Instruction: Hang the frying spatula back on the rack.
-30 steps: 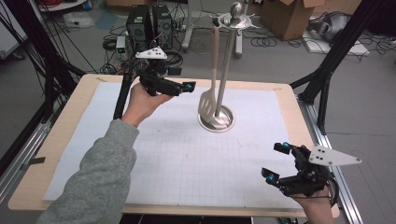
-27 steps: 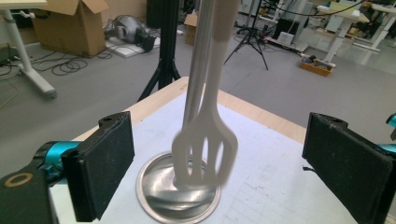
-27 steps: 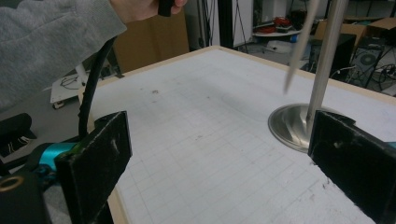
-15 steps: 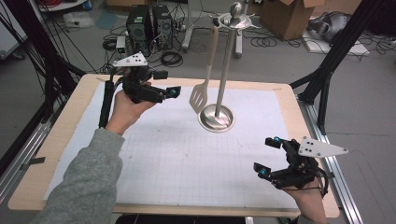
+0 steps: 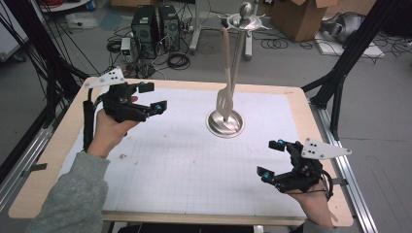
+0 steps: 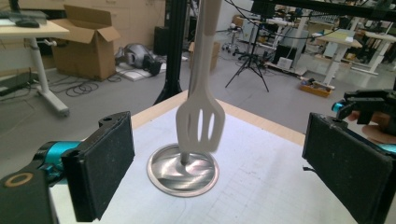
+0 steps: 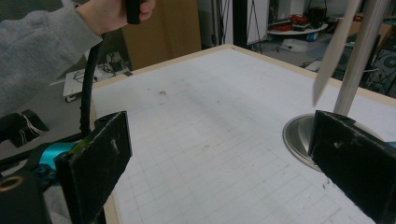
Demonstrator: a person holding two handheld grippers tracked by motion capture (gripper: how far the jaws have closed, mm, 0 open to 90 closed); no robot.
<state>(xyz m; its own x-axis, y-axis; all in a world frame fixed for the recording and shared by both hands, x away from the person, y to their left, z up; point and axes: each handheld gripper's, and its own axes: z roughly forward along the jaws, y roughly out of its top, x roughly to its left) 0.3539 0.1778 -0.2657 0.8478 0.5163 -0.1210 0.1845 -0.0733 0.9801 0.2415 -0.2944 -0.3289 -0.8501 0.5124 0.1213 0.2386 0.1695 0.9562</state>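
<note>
Both spread, empty: left gripper [image 5: 152,97] aimed at hanging spatula [image 5: 225,99], right gripper [image 5: 272,158] low, well apart.

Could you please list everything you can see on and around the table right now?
Spatula: one, beige, slotted, hanging from the stand over its base.
Stand: one, silver, round base mid-table toward the far edge, pole rising from it.
Mat: one, white with a grid, covering the table.
Table: one, light wood rim.
Boxes: cardboard, brown, on the floor beyond.
Computers: two, black, on the floor beyond.
Left tool: one, black, open, raised at the far left.
Right tool: one, black, open, near right corner.
Sleeve: grey, left arm.
</note>
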